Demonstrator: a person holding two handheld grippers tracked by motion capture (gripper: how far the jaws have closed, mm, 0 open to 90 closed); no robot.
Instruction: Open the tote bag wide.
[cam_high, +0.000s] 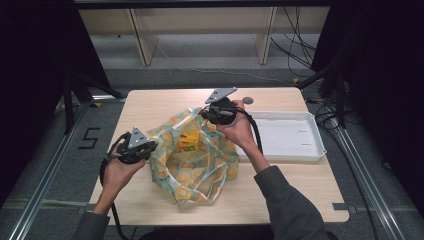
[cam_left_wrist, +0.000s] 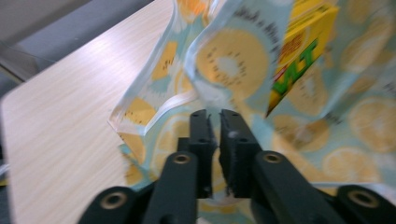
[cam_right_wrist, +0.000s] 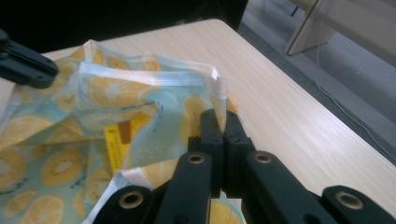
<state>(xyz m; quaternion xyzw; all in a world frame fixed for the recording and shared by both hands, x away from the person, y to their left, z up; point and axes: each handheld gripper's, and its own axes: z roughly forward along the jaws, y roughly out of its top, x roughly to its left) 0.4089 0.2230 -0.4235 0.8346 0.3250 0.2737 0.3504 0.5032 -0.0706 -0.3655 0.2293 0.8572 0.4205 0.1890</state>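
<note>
While the lemon-print fabric bag (cam_high: 192, 160) is lying mid-table, both grippers are pinching its rim: left gripper (cam_high: 150, 146) at nine o'clock, right gripper (cam_high: 204, 113) at twelve; yellow carton (cam_high: 188, 142) is sitting half hidden inside.

- Grippers: two, left gripper (cam_high: 150, 145) and right gripper (cam_high: 204, 113), one in each hand.
- Hands: two, left hand (cam_high: 119, 171) and right hand (cam_high: 239, 131).
- Bag (cam_high: 192, 167), lemon-print fabric: one.
- Box (cam_high: 188, 142), yellow, inside the bag: one.
- Tray (cam_high: 295, 150), white: one.
- Worktop (cam_high: 150, 107), pale wood: one.
- Disc (cam_high: 247, 100), small, grey, at the worktop's far edge: one.
</note>
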